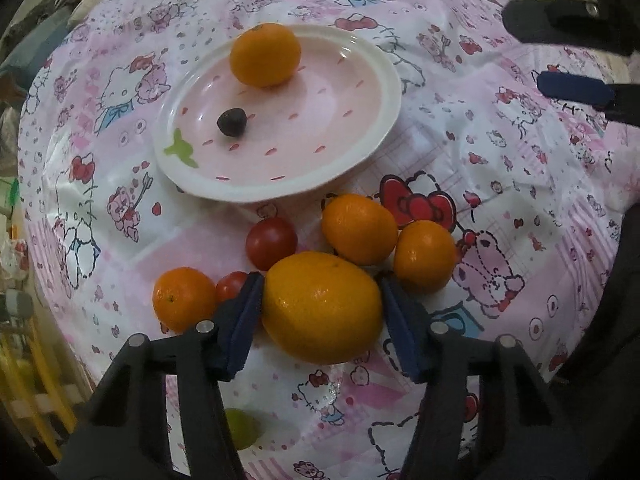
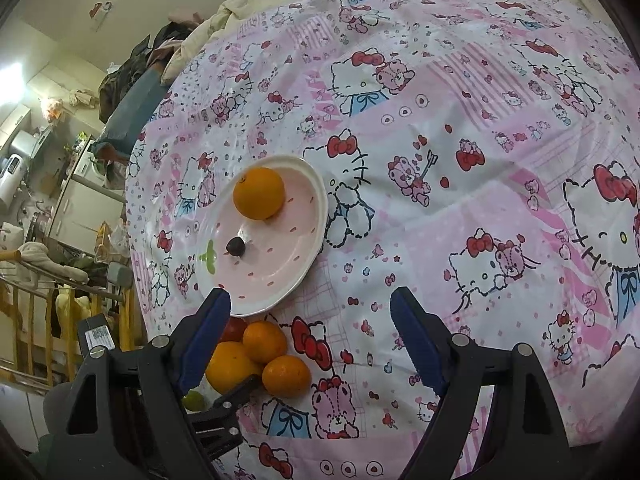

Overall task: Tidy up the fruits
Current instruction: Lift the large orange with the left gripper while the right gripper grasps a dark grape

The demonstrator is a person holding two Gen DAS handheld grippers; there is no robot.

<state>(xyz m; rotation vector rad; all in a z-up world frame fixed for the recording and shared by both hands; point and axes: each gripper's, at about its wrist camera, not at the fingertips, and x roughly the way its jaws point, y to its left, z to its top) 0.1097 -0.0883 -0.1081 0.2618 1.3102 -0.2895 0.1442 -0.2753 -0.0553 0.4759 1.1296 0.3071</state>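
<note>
Left claw [image 1: 322, 304] pinches the big orange [image 1: 322, 306] below the plate [image 1: 394, 92]; next, lift it there (right claw [image 2: 310, 336] wide, empty).

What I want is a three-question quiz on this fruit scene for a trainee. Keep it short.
1. True or false: the plate holds three oranges.
2. Which fruit sits between the left tongs? A) a banana B) the large orange C) an apple
3. Fill in: the right tongs are ___ and hold nothing.

Key
1. False: it holds one orange and a small dark fruit.
2. B
3. open
</note>
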